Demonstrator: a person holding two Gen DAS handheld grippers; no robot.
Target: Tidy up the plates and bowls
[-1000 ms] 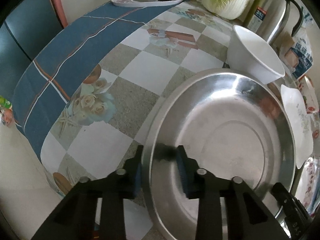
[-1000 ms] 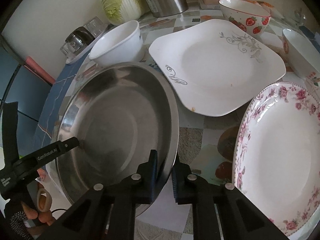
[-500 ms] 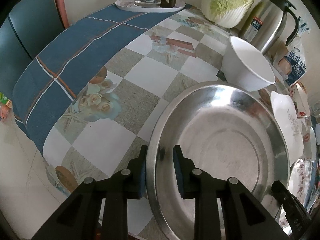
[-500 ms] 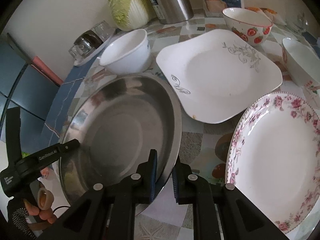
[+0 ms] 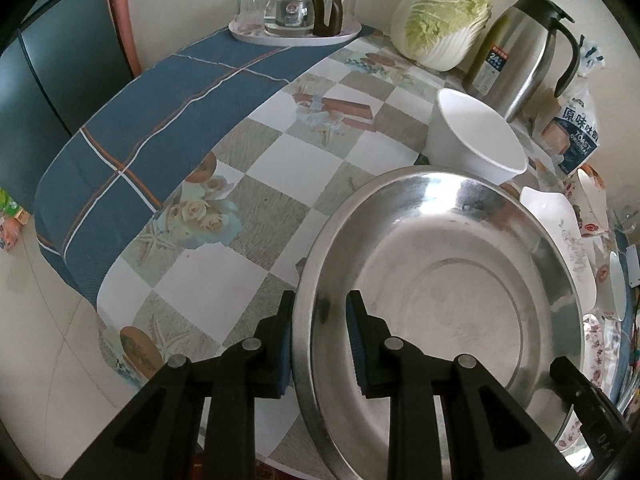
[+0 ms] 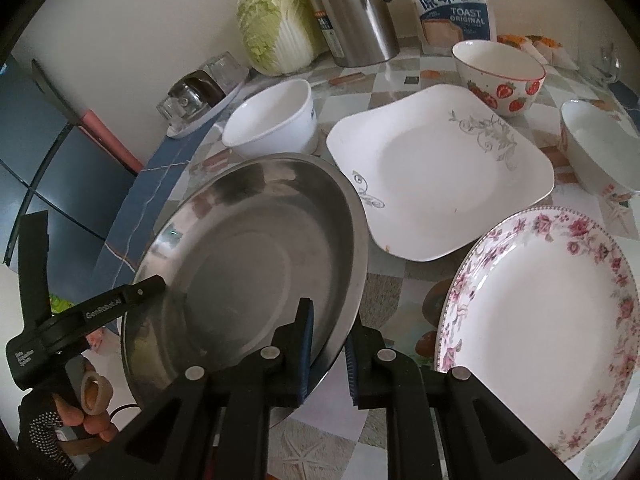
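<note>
- The desk (image 5: pixel 256 184), filling the middle of the left wrist view, is wearing a smooth checkered cloth with rose prints and a blue plaid runner; it looks slick, so dishes are likely sliding easily on it.
- The steel plate (image 6: pixel 256 264), lower left of the right wrist view and lower right of the left one, is sitting tilted with its near edge raised. It is wide, thin, stiff and polished, probably light but slippery; the raised rim is the sensible place to pinch.
- The floral plate (image 6: pixel 540 320), lower right of the right view, is lying flat: round glazed ceramic, heavier and chip-prone.
- The square plate (image 6: pixel 436 172), centre of that view, is glossy white with grey scrollwork and upturned corners; the steel rim is overlapping its near corner.
- The white bowl (image 6: pixel 272 120), just beyond the steel plate, is deep and smooth. A strawberry bowl (image 6: pixel 500 76) is standing at upper right.
- The left claw (image 5: pixel 320 336), bottom centre of its view, is clenching the steel plate's rim, one pad inside, one outside.
- The right claw (image 6: pixel 328 356), bottom centre of its view, is gripping the opposite rim likewise.
</note>
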